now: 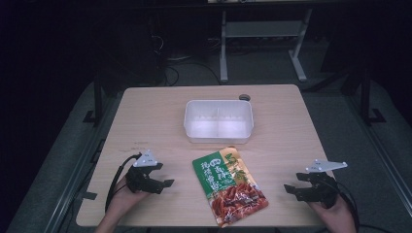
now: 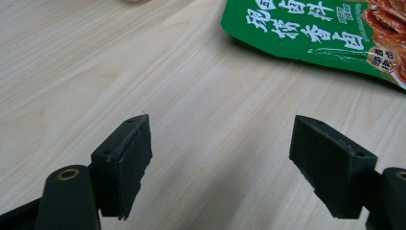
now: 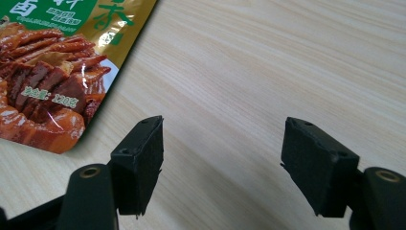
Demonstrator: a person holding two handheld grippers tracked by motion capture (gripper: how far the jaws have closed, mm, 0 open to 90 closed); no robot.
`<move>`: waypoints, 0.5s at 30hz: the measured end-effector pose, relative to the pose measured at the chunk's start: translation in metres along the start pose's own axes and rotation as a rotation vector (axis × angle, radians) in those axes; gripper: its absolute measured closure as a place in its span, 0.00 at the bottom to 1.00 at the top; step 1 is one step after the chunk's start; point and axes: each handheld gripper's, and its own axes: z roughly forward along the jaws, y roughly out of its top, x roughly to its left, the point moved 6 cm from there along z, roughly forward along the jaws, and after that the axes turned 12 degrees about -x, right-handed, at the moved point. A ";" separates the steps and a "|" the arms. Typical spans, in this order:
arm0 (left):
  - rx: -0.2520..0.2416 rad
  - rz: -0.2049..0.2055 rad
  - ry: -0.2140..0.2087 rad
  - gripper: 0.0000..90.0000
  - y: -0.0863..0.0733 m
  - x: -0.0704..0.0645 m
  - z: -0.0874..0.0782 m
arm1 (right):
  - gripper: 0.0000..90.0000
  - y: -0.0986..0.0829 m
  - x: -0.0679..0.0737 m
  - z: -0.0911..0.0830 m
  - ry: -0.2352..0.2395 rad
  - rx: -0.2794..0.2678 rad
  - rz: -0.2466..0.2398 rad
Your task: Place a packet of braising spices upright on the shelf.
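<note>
So the green snack pouch [image 1: 230, 187] is lying flat on the bench [image 1: 145, 121] just in front of the empty clear tub [image 1: 219, 121], with the left gripper [image 1: 163, 179] and right gripper [image 1: 291, 190] either side, jaws wide apart and holding nothing, so it looks like nothing's started yet and my guess is the next move is one gripper closing in on a pouch edge.

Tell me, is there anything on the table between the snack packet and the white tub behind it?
Nothing visible. The snack packet lies flat just in front of the white tub, with bare wood between them. The left gripper and right gripper sit open on either side of the packet, with bare table between each and it too.
</note>
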 end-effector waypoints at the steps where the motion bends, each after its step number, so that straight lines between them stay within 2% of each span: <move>1: 0.001 0.001 0.000 0.25 0.000 0.000 0.000 | 0.34 0.000 0.001 0.000 0.002 -0.001 0.000; 9: -0.003 -0.001 -0.002 0.25 0.001 -0.002 0.001 | 0.34 0.007 0.014 0.003 0.029 -0.012 -0.025; 15: 0.005 0.005 -0.012 0.26 0.002 -0.005 0.003 | 0.38 0.019 0.029 0.011 0.061 -0.017 -0.047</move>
